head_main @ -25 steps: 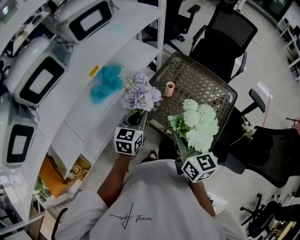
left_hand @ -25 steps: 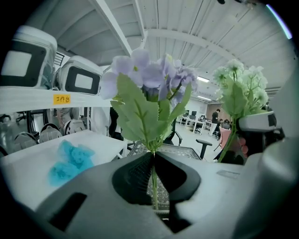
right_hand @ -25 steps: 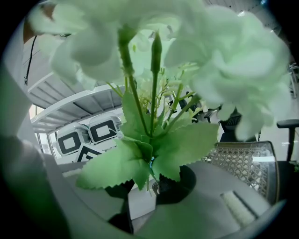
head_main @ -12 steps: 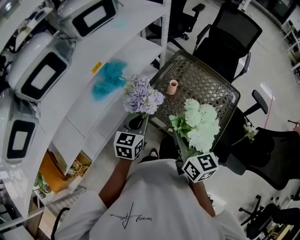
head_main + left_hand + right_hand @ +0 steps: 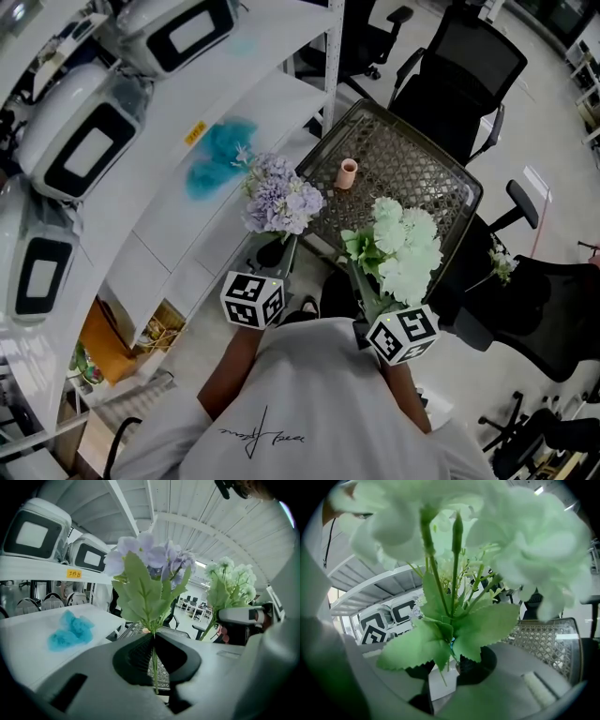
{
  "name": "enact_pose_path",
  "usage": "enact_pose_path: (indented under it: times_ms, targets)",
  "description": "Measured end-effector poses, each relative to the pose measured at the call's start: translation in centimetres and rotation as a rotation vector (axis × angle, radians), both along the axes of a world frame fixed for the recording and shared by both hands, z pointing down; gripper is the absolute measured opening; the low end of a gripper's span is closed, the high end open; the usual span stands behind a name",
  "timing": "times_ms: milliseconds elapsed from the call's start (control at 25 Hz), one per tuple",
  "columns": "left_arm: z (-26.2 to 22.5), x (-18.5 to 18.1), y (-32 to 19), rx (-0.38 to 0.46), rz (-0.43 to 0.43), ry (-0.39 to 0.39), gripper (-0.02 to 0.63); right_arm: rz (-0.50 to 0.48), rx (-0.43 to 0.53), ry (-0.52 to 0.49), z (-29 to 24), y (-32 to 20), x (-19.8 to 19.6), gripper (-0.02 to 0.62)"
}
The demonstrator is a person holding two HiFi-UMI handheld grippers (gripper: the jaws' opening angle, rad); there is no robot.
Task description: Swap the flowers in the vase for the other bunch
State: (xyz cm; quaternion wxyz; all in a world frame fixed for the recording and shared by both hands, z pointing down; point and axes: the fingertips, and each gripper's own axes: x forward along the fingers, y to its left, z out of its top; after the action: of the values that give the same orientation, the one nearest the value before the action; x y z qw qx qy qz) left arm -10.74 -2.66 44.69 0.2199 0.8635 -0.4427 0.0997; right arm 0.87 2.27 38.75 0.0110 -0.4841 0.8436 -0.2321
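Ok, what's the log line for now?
left gripper: shut on purple flowers | right gripper: shut on white flowers | vase: on mesh table

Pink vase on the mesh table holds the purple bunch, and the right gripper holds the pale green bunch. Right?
No: the purple bunch is clamped by its stem in the left gripper, as the left gripper view shows; the pink vase has no flowers. The rest stands.

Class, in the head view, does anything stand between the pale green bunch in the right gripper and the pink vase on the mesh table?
Nothing visible does. Only bare mesh table lies between the pale green bunch and the pink vase, which shows no stems. The purple bunch is held off to one side.
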Motion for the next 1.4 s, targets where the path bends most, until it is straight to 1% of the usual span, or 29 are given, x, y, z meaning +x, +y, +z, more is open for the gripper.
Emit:
enact_pose_path:
  times_ms: [200, 480, 720, 840, 960, 1080, 1280, 1400]
  targets:
    - [-0.1, 0.4, 0.4, -0.003, 0.014, 0.002, 0.014, 0.001, 0.003, 0.000, -0.1, 0.0, 0.1, 0.091]
    - [-0.2, 0.8, 0.4, -0.016, 0.034, 0.028, 0.012, 0.012, 0.004, 0.005, -0.1, 0.2, 0.3, 0.091]
    - [0.0, 1.0, 0.5, -0.015, 0.046, 0.021, 0.008, 0.016, 0.005, 0.009, -0.1, 0.4, 0.3, 0.091]
    - [0.2, 1.0, 0.6, -0.027, 0.055, 0.034, 0.009, 0.015, 0.005, 0.008, -0.1, 0.4, 0.2, 0.091]
    - [0.2, 1.0, 0.4, -0.034, 0.050, 0.045, 0.016, 0.016, 0.006, 0.003, -0.1, 0.4, 0.3, 0.091]
    - [0.0, 0.9, 0.1, -0.027, 0.046, 0.039, 0.017, 0.022, 0.004, 0.002, -0.2, 0.1, 0.5, 0.091]
    - [-0.2, 1.0, -0.2, -0.029, 0.039, 0.067, 0.017, 0.031, -0.001, 0.008, 0.0, 0.0, 1.0, 0.091]
    - [-0.5, 1.4, -0.4, -0.026, 0.052, 0.080, 0.017, 0.045, -0.005, 0.013, 0.1, -0.1, 1.5, 0.091]
